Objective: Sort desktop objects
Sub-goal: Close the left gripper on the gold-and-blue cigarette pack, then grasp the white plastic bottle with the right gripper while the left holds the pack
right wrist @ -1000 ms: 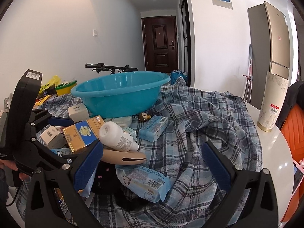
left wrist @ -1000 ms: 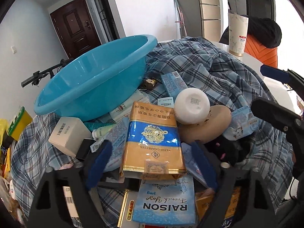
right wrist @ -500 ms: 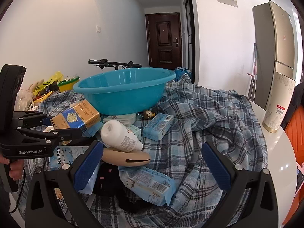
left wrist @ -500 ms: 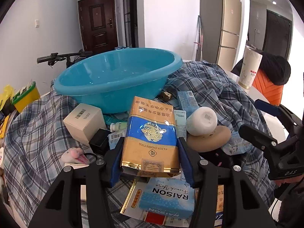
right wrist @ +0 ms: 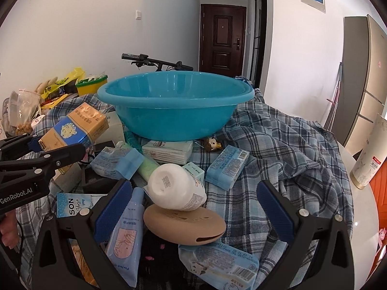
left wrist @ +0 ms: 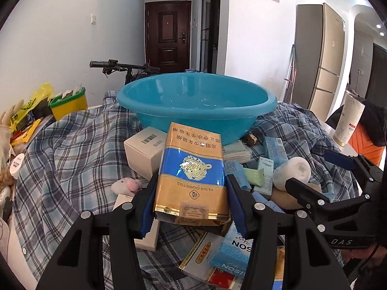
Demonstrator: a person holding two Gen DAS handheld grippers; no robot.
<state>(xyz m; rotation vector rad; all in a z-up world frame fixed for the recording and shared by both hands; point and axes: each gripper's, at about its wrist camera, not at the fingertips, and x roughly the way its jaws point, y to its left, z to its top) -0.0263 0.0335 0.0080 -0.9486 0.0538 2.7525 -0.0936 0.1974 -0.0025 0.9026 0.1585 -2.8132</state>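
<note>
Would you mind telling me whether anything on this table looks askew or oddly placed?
The blue basin is propped on a tissue pack and clutter, not flat; a white bottle lies tipped on a tan oval case.

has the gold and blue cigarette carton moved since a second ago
Yes. In the right wrist view the cigarette carton, shut in the left tongs, has risen off the pile toward the blue basin.

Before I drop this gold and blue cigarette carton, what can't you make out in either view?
- Floor of the turquoise plastic basin: both views, the near wall hides most of it.
- Black item under the tan oval object: right wrist view, covered and dark.
- Boxes beneath the gold and blue cigarette carton: left wrist view, carton and left gripper cover them.
- Right gripper: open, nothing between its fingers.
</note>
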